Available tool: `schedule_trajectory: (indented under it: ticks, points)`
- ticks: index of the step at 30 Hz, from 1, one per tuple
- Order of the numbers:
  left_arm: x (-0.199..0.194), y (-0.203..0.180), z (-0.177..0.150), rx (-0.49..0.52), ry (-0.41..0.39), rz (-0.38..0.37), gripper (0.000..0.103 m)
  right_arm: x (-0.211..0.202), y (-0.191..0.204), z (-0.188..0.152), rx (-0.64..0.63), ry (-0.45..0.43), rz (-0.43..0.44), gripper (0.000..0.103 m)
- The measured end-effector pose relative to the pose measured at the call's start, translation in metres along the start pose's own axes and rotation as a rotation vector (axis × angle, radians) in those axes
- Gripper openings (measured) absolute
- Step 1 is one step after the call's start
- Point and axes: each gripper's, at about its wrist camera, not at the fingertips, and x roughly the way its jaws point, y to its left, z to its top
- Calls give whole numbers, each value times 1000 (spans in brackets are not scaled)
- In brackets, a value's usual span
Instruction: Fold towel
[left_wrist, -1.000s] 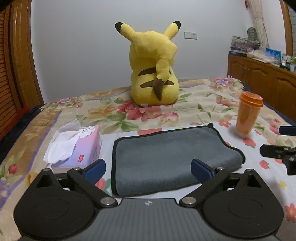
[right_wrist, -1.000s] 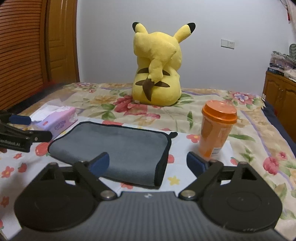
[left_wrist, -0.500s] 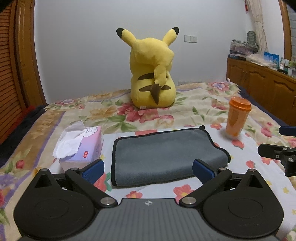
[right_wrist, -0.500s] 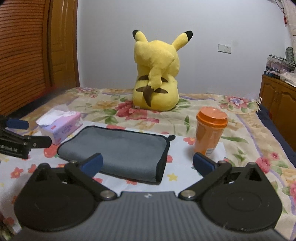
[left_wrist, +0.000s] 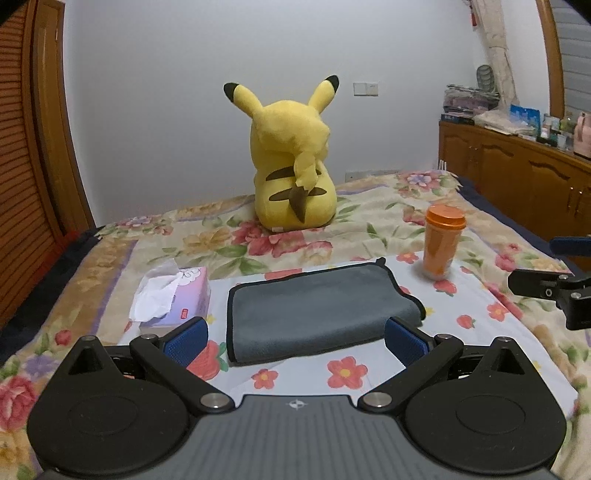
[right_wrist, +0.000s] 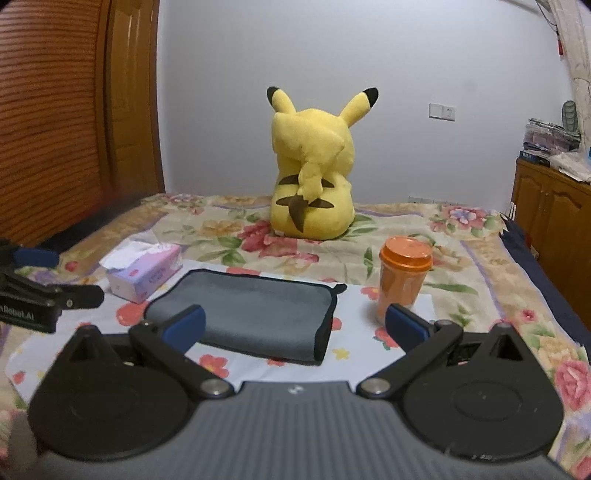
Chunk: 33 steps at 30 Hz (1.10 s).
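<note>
A: The scene is a bedroom with a pale wall behind and a bed (left_wrist: 369, 225) under a floral cover. What sits at the left?

B: A purple tissue box (left_wrist: 173, 299), just left of the grey towel (left_wrist: 314, 310). The towel lies folded flat on the cover in the near middle, black-edged, touching neither tool.

A: And the tools?

B: The left gripper (left_wrist: 295, 338) hangs near the towel's near edge, its blue fingers wide apart and empty. The right gripper (right_wrist: 293, 323) is likewise spread and holds nothing.

A: Farther right?

B: A yellow plush toy (right_wrist: 312, 173) sits far back in the middle, an orange cup (right_wrist: 402, 280) stands right of the towel, and a wooden cabinet (left_wrist: 517, 177) lines the right wall.
</note>
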Motion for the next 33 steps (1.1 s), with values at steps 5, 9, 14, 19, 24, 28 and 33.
schedule_trajectory:
  ticks: [5, 9, 14, 19, 24, 28, 33]
  points:
    - [-20, -5, -3, 21, 1, -1, 103, -19, 1, -1, 1, -15, -3, 103]
    - [-34, -9, -6, 26, -3, 1, 103, -32, 0, -3, 6, -24, -9, 103]
    - [-47, -13, -13, 19, -2, 4, 103, -44, 0, -5, 8, -36, -12, 103]
    - [-56, -17, -25, 17, 6, 1, 103, -52, 2, -10, 12, -36, -6, 103]
    - [-57, -20, -38, 13, 25, -3, 103, -56, 8, -20, 7, -25, -13, 103]
    - [-56, -22, -46, 6, 41, -11, 103, -60, 11, -26, 12, -24, -12, 103]
    - [-55, -21, -57, -13, 58, -18, 103, -59, 14, -35, 15, -11, -6, 103]
